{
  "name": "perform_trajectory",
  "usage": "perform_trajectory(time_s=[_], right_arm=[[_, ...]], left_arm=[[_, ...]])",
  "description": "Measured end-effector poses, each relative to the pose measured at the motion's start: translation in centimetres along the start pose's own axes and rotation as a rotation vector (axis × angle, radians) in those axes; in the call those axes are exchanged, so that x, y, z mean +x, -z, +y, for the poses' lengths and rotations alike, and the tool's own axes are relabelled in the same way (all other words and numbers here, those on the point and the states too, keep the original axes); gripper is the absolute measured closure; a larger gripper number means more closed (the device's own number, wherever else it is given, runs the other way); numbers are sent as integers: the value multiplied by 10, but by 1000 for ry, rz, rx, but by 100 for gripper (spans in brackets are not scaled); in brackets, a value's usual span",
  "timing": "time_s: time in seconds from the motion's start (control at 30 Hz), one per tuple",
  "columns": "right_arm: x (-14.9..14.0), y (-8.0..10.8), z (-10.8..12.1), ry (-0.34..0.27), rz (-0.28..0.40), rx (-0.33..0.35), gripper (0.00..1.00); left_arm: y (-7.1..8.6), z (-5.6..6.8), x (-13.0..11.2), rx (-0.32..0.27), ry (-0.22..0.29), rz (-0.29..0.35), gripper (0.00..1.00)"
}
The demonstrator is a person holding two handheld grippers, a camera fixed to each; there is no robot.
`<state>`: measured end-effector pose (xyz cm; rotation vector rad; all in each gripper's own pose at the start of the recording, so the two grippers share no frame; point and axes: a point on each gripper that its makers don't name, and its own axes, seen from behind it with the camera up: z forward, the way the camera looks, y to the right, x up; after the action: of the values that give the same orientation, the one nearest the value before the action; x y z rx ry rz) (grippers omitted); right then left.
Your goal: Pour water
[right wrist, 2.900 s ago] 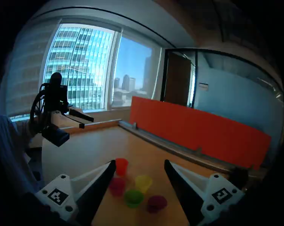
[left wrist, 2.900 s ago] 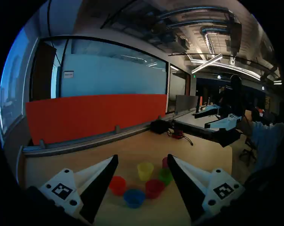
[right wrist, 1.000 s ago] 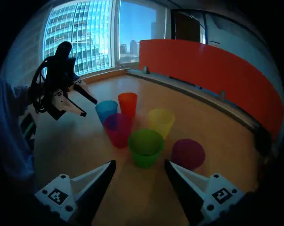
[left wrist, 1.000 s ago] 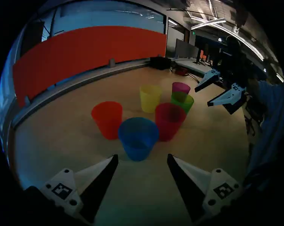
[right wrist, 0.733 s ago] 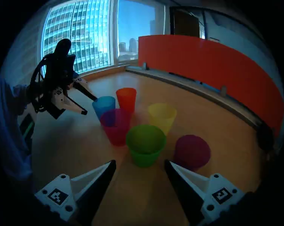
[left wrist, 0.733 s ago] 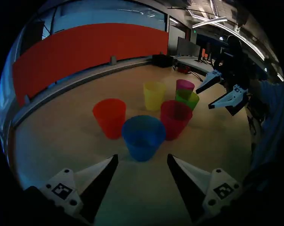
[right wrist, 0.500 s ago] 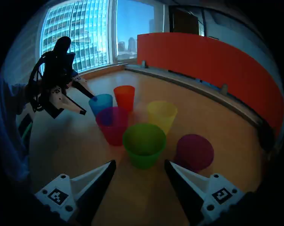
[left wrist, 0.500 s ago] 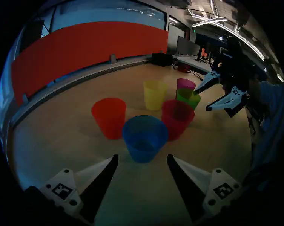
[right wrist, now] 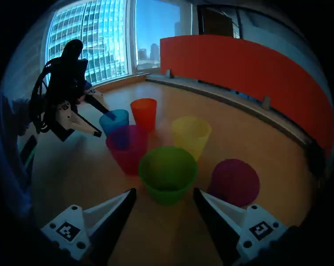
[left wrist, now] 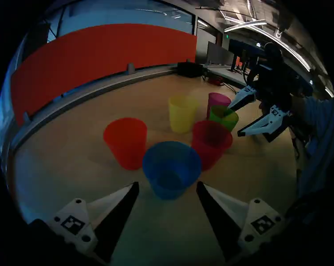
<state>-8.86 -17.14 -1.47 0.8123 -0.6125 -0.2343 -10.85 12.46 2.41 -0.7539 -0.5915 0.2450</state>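
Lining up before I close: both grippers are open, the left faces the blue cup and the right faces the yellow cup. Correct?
Not quite. The right gripper view shows the right gripper facing the green cup; the yellow cup stands beyond it. The rest holds: both grippers are open, and the left gripper faces the blue cup.

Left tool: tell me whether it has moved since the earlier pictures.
Yes. The left tool has advanced toward the translucent blue plastic cup, which stands on the wooden table and now sits nearly between its fingertips.
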Motion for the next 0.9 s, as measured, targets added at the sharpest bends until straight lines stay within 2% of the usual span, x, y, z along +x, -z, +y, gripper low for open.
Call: perform_trajectory(time_s=[0.9], right_arm=[[23, -22, 4, 4, 33, 8, 1]], left_arm=[[-17, 5, 16, -19, -18, 15, 3]])
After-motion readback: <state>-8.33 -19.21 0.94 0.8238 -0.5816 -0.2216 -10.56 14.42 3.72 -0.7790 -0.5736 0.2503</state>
